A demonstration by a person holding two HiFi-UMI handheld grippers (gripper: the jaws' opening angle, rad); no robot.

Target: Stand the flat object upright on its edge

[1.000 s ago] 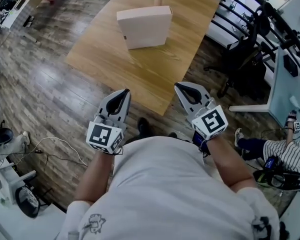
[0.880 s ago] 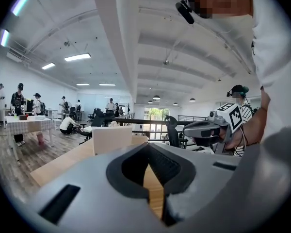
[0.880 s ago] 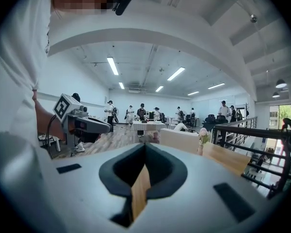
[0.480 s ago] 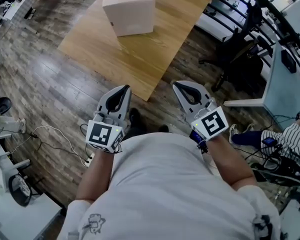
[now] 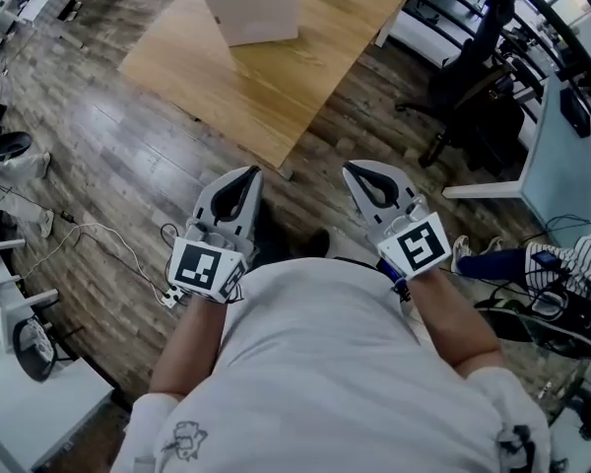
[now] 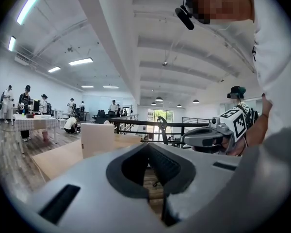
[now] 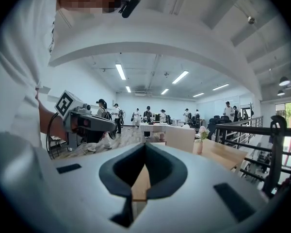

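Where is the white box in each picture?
Head view: the white box is at the top edge, left of middle, on the wooden table.
Left gripper view: the box is left of middle.
Right gripper view: the box is right of middle.
Shared landmark: the wooden table under it.

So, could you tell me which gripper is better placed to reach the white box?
Left, marginally: the white box sits ahead of the left gripper, the right gripper further aside; both shut, empty.
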